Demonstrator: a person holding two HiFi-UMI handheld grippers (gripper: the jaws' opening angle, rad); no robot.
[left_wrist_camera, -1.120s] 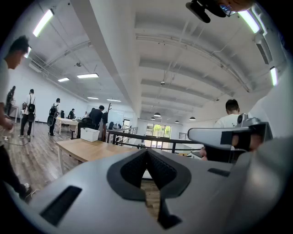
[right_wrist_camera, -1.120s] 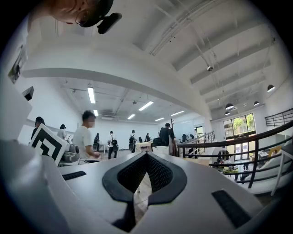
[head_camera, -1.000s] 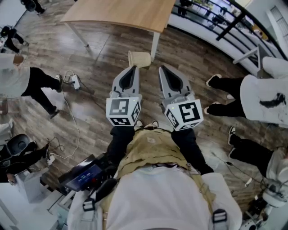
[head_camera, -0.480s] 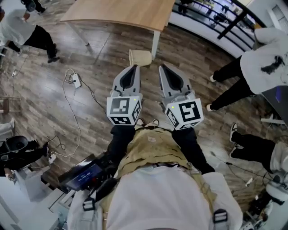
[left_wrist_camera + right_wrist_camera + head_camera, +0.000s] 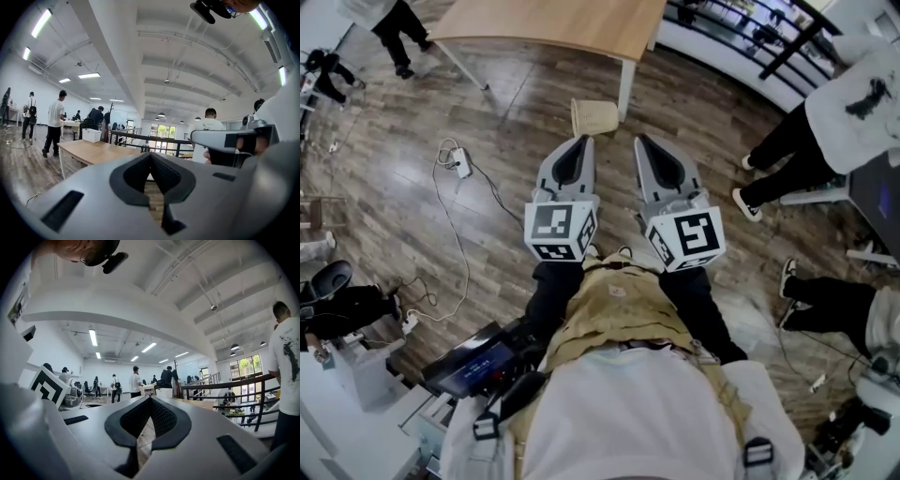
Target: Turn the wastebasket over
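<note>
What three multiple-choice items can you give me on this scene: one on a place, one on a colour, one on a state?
1. Where is the wastebasket?
A. on the tabletop
B. on the floor beside the table leg
C. held off the ground in a gripper

2. What colour is the wastebasket?
A. blue
B. black
C. beige

3. How does the right gripper stand?
A. shut and empty
B. shut on the wastebasket
C. wide open

Key:
1 B: the head view shows it on the wood floor next to the white leg, ahead of both grippers.
2 C: its wall is a pale tan.
3 A: in the right gripper view its jaws meet at the tips with nothing between them.
</note>
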